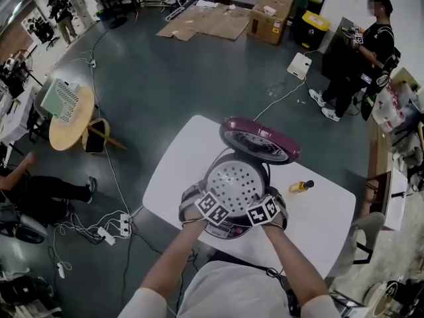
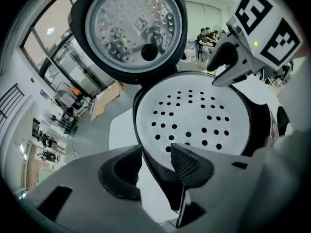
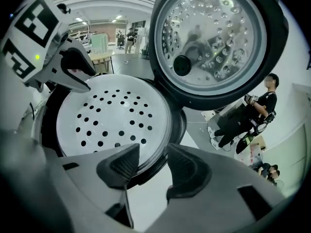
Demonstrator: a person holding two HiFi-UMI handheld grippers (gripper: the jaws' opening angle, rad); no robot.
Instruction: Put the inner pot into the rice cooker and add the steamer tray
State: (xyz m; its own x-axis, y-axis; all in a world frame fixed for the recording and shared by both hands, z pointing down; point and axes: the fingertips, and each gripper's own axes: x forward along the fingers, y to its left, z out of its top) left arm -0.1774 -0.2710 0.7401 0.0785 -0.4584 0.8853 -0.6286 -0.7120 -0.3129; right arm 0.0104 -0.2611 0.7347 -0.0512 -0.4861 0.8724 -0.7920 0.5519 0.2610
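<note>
The rice cooker [image 1: 229, 230] stands close to the near edge of a white bench [image 1: 173, 177] with rounded corners. Bare top lies open to its left and far right. A small yellow bottle [image 1: 301, 186] lies on the bench to the right, clear of the cooker.

The steamer tray [image 1: 237, 184] sits level in the cooker's mouth. It is a round, white, smooth dish dotted with small holes. A dark rim [image 3: 178, 124] rings it; I cannot tell whether that is the inner pot or the cooker's own collar. Behind the tray the lid [image 1: 258, 139] stands fully open. It is maroon outside, with a shiny dimpled metal plate inside, and it closes off the far side, while the near side and the space above are free.

The left gripper [image 2: 156, 153] is at the tray's near-left edge. Its jaws are partly apart, with the rim running between them, one ribbed pad over the tray and one outside. The right gripper [image 3: 153, 150] mirrors it at the near-right edge, its jaws equally apart across the rim. Neither looks pressed onto it.

Around the bench lies a wide grey-green floor [image 1: 179, 78] crossed by cables, with a power strip [image 1: 114, 228] near the bench's left corner. Farther left is a round wooden table [image 1: 73, 121], and flattened cardboard [image 1: 205, 20] lies at the far side. A person [image 1: 361, 58] stands well off to the right.
</note>
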